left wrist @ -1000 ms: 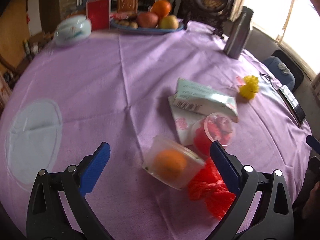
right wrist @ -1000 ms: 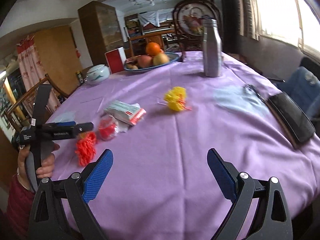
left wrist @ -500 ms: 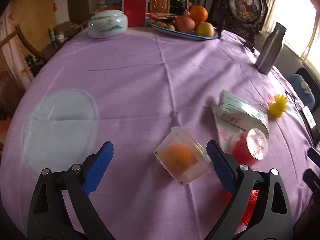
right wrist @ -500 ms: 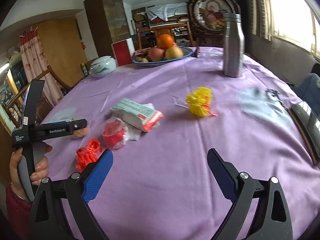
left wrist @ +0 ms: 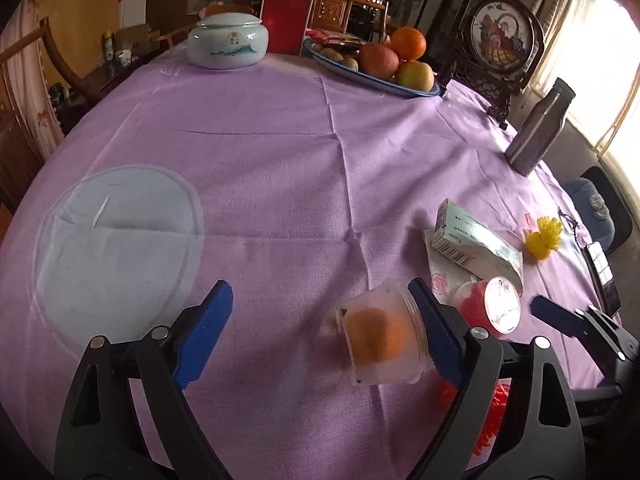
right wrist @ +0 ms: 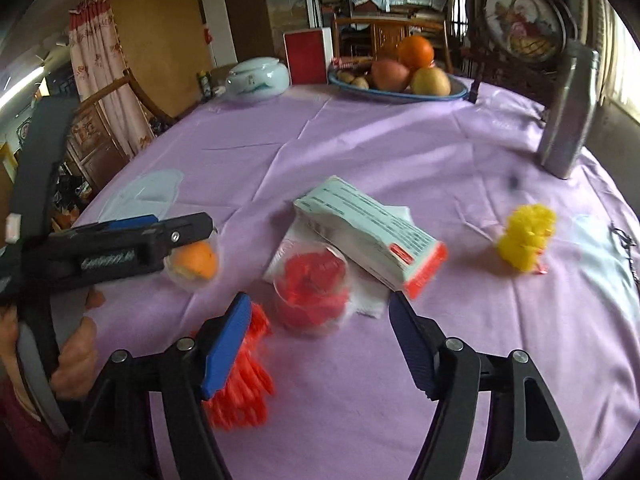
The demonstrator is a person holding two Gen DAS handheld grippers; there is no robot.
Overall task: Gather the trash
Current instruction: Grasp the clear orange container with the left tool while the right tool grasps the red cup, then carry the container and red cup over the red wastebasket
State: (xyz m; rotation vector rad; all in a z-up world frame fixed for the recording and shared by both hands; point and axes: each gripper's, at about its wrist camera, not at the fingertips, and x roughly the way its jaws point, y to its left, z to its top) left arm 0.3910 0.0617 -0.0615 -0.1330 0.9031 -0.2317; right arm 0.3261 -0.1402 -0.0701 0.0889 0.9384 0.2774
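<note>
Lying on its side on the purple tablecloth (left wrist: 280,168), the clear plastic cup holding an orange peel (left wrist: 380,344) served as landmark: mouth turned toward the camera, long axis roughly along the left gripper's pointing line. Left gripper (left wrist: 320,332): jaws wide and just then closing, grasping nothing; cup inside the gap, hard against the right-hand blue pad (left wrist: 436,336), contact uncertain, left-hand pad well apart. Right gripper (right wrist: 320,340): jaws apart and likewise closing, empty; the clear cup of red scraps (right wrist: 312,284) lay ahead between the fingertips, just right of the landmark. Red plastic netting (right wrist: 244,380): near side of the landmark, partly under the right gripper's left pad. Green carton (right wrist: 368,236): beyond the red cup, lying aslant. Yellow netting ball (right wrist: 526,242): far right. Judged nearer hand for the landmark: left
</note>
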